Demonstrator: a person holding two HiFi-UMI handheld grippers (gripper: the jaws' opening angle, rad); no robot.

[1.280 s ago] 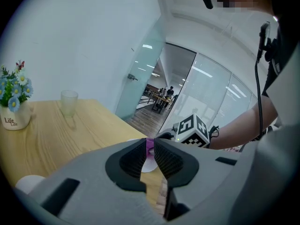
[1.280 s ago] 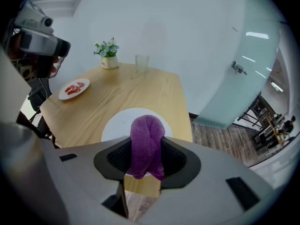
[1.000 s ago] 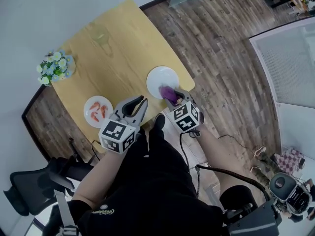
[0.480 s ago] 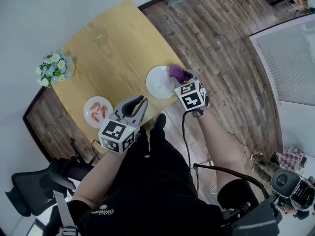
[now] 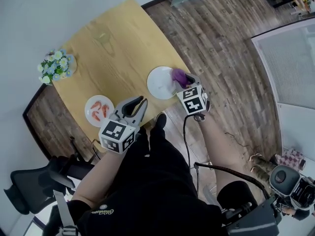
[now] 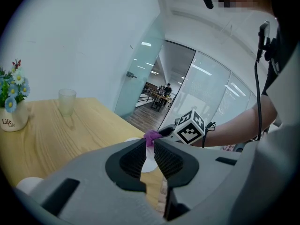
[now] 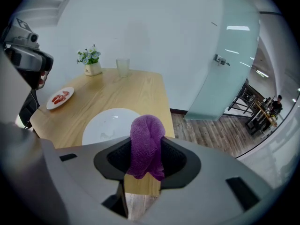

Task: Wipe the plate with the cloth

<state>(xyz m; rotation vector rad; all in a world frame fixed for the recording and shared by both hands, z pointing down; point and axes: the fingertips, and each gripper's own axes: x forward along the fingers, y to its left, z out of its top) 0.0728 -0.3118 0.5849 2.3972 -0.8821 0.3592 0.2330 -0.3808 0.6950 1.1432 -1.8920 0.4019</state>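
Fingers (image 7: 177, 159) of the right gripper (image 5: 180, 80) pinch the purple cloth (image 7: 146, 144), which stands bunched between them over the white plate's (image 7: 105, 125) rim. That plate sits at the table's (image 5: 113, 48) near edge, just beside the right corner, with open wood floor (image 5: 221, 58) beyond. The left gripper (image 6: 150, 146) hangs at the near edge beside a plate of shrimp (image 5: 97, 110), its jaws a thin slit apart and empty. A flower pot (image 6: 11, 123) at the left corner reads "Life". A glass (image 6: 67, 101) stands near the far edge.
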